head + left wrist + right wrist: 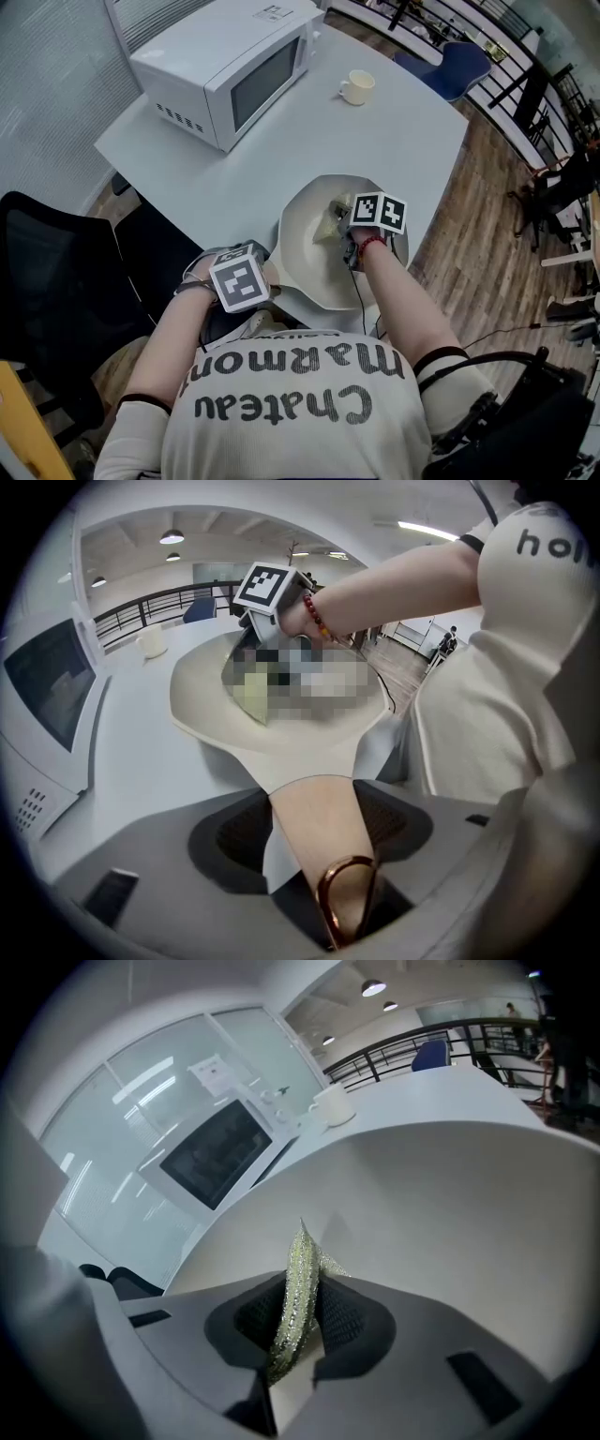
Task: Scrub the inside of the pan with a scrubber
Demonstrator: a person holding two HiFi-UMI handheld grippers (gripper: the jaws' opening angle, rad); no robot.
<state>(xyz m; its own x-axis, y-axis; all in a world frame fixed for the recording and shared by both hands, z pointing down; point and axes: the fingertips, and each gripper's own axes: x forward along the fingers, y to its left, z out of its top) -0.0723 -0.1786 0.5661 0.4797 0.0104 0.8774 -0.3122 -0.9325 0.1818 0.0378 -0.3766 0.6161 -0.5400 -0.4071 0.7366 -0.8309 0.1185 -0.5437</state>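
A cream pan (309, 267) sits near the table's front edge. Its tan handle (314, 817), with a copper hanging loop (345, 902) at its end, lies between the jaws of my left gripper (319, 834), which is shut on it. In the head view the left gripper (255, 279) is at the pan's near left rim. My right gripper (349, 236) reaches into the pan, shut on a glittery green scrubber (298, 1297). The scrubber's tip (330, 225) points at the pan's pale inner surface (450, 1213); whether it touches I cannot tell.
A white microwave (230, 66) stands at the back left of the grey table (394, 131), and a white cup (357, 86) sits behind the pan. A black chair (56, 281) is on the left and wooden floor (487, 244) on the right.
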